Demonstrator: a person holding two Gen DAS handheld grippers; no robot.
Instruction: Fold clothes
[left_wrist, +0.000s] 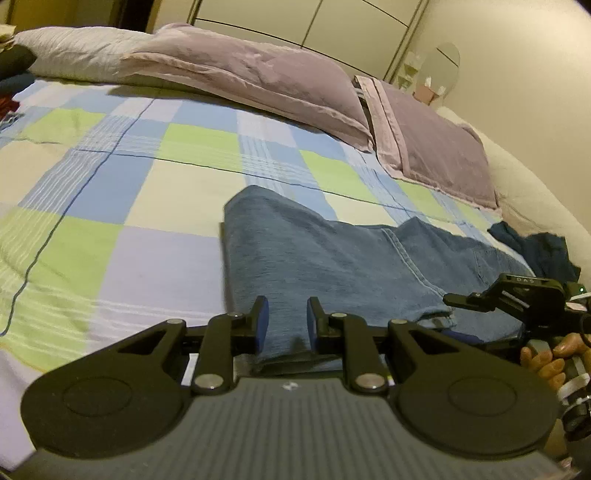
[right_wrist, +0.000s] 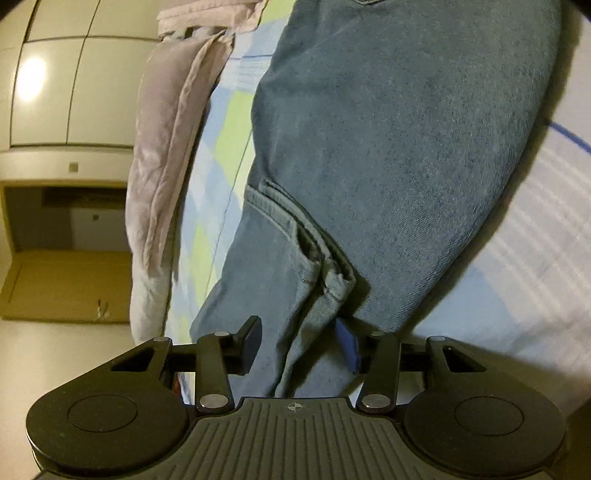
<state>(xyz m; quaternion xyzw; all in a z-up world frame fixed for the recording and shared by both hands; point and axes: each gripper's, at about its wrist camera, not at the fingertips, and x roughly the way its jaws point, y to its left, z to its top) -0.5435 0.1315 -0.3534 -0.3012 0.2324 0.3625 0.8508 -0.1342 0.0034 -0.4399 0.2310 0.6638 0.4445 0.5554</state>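
The faded blue denim jeans (left_wrist: 332, 258) lie doubled over on the checked blue-and-green bedspread (left_wrist: 110, 184), and each edge sits at twelve o'clock between the narrowly parted jaws of the left gripper (left_wrist: 286, 325) and right gripper (right_wrist: 299, 345), so closing both before lifting seems needed.

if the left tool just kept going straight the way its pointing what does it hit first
Most likely the jeans: denim already lies between the left tool's open fingers and stretches ahead over the checked bedspread. The purple pillows sit farther back.

Left wrist view low over the bed (left_wrist: 110, 177), facing pillows (left_wrist: 240, 70); right wrist view rolled sideways; shared: jeans (left_wrist: 332, 258), close.
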